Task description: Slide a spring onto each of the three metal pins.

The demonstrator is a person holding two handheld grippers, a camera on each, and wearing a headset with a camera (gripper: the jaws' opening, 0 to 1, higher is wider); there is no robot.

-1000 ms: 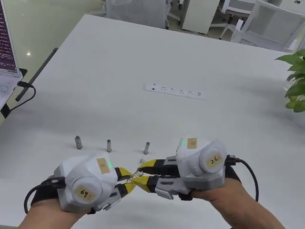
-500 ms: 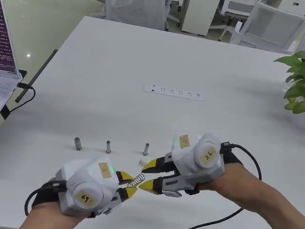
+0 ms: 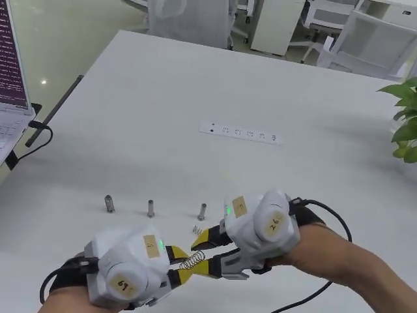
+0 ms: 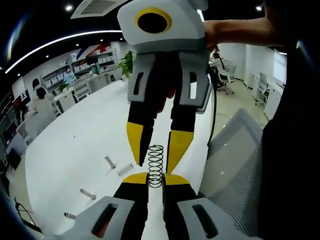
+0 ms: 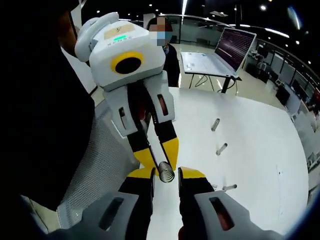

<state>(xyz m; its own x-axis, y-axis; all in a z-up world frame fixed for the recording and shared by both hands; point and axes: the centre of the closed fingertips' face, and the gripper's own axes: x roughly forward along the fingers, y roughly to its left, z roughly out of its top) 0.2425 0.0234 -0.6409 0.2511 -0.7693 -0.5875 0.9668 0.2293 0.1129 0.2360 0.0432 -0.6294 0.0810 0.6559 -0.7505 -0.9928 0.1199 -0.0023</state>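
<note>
Three short metal pins stand in a row on the white table (image 3: 163,117). The left pin (image 3: 109,203) carries a spring, while the middle pin (image 3: 151,208) and the right pin (image 3: 202,211) are bare. A loose spring (image 3: 195,229) lies just in front of the right pin. My left gripper (image 3: 182,264) (image 4: 155,177) is shut on one end of another spring (image 3: 191,261) (image 4: 155,165), held above the table's near edge. My right gripper (image 3: 199,255) (image 5: 166,172) faces it, open, its yellow jaws either side of that spring's free end (image 5: 167,175).
A white power strip (image 3: 238,132) lies across the table's middle. At the left edge a laptop (image 3: 10,98) sits with a black cable (image 3: 39,134). Plant leaves (image 3: 407,124) reach in from the right. Chairs and desks stand beyond the far edge.
The right gripper's jaws have parted and now sit around the spring's free end. The left gripper keeps its hold. Both grippers sit a little lower in the head view.
</note>
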